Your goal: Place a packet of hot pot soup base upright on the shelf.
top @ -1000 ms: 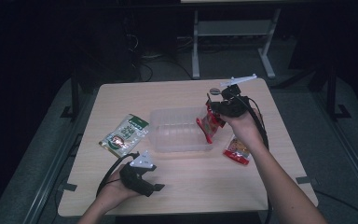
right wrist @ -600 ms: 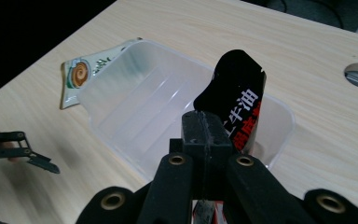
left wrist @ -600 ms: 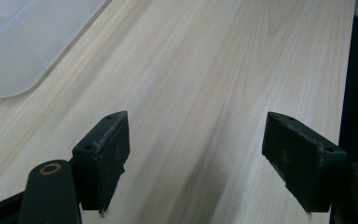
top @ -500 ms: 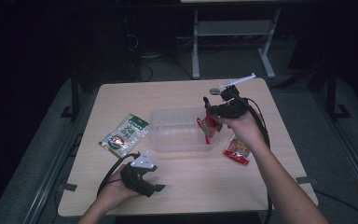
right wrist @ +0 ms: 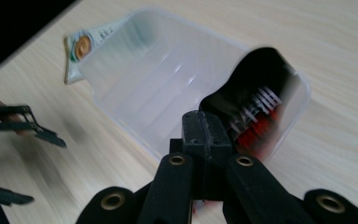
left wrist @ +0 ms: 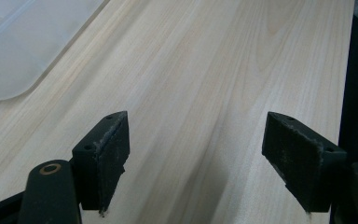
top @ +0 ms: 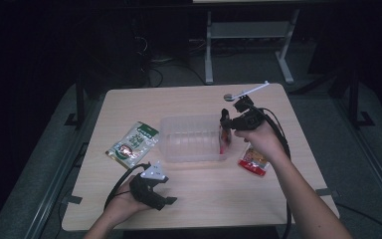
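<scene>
Pale wooden table (top: 204, 199) carries a clear tub (top: 191, 139). Right gripper (top: 225, 122) is clenched on a red-and-black packet (right wrist: 256, 116), seemingly half inside the tub's right end: lower it fully before releasing. Left gripper (left wrist: 196, 158) rests released, empty.

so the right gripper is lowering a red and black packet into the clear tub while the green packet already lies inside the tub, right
Not quite. The green packet is not inside the clear tub; it lies on the table beside the tub's left end, as the high view shows. The rest holds: the right gripper is shut on the red and black packet at the tub's right end.
</scene>
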The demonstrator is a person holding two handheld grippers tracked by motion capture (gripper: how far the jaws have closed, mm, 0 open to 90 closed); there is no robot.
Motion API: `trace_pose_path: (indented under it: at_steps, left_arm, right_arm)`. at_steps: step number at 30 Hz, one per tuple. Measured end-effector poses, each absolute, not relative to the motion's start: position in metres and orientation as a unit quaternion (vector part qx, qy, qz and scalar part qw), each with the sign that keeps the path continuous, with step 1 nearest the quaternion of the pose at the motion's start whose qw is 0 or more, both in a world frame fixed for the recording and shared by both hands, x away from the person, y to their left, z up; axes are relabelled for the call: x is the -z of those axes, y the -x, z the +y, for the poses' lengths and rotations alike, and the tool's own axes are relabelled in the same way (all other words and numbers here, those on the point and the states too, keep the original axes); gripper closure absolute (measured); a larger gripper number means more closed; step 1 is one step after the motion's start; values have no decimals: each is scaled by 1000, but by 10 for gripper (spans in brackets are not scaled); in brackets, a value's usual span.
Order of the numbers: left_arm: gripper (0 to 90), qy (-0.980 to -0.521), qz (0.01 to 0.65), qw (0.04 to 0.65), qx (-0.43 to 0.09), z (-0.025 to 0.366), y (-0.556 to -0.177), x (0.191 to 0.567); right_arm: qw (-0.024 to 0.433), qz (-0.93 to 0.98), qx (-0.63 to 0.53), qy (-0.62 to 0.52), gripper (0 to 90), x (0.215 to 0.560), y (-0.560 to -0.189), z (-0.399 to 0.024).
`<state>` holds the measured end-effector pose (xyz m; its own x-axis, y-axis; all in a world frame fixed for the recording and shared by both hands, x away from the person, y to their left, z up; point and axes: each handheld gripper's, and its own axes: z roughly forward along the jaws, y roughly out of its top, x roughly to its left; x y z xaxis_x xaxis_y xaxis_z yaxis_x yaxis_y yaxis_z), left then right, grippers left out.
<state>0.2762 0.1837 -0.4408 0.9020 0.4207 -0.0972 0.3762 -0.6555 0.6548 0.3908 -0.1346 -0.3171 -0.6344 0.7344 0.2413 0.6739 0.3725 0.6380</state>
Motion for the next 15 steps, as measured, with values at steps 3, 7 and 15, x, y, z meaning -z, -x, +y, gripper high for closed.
trace_pose_path:
  at_steps: [3,7,15]
  left_arm:
    - [229,-909,219,354,-32,184,-276,440]
    - [229,-909,219,353,-32,186,-276,440]
    - [229,-909,218,353,-32,186,-276,440]
  right_arm:
    - [43,835,-344,-427,900,327,-392,-127]
    - [50,824,-356,-438,900,329,-396,-129]
    - [63,819,-357,-444,886,332,-402,-132]
